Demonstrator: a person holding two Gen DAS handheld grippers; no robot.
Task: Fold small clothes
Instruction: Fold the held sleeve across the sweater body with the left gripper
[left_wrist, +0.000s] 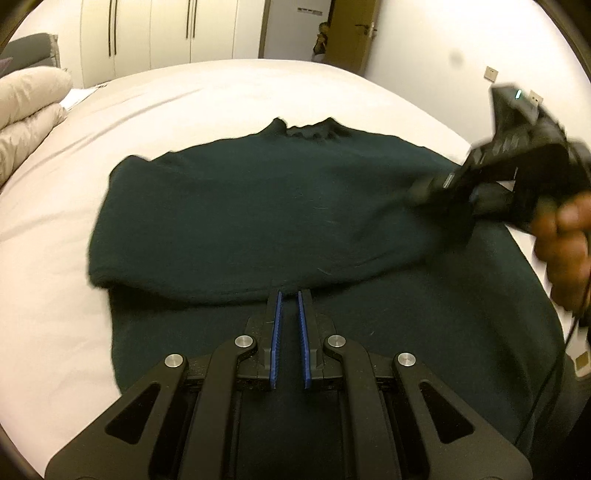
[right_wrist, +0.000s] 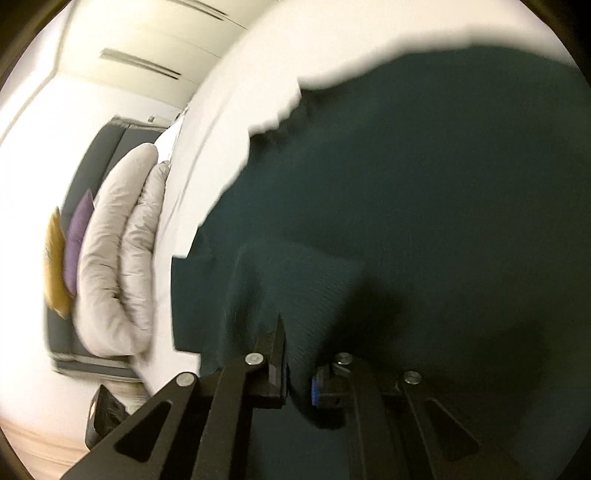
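Observation:
A dark green sweater (left_wrist: 258, 206) lies on the white bed, collar at the far side, with one part folded across its body. My left gripper (left_wrist: 289, 295) hovers over the sweater's near part; its blue-padded jaws stand a narrow gap apart with nothing between them. My right gripper (left_wrist: 439, 195) is at the sweater's right side, blurred, with dark cloth bunched at its fingers. In the right wrist view the right gripper (right_wrist: 295, 332) is shut on a fold of the sweater (right_wrist: 424, 184), which fills the frame and hides the right finger's tip.
The white bed sheet (left_wrist: 55, 240) surrounds the sweater. A rolled beige duvet (left_wrist: 26, 110) lies at the bed's left edge, also in the right wrist view (right_wrist: 118, 240), with purple and yellow cushions (right_wrist: 70, 243) beyond. Wardrobe doors (left_wrist: 155, 33) and a wooden door (left_wrist: 354, 33) stand behind.

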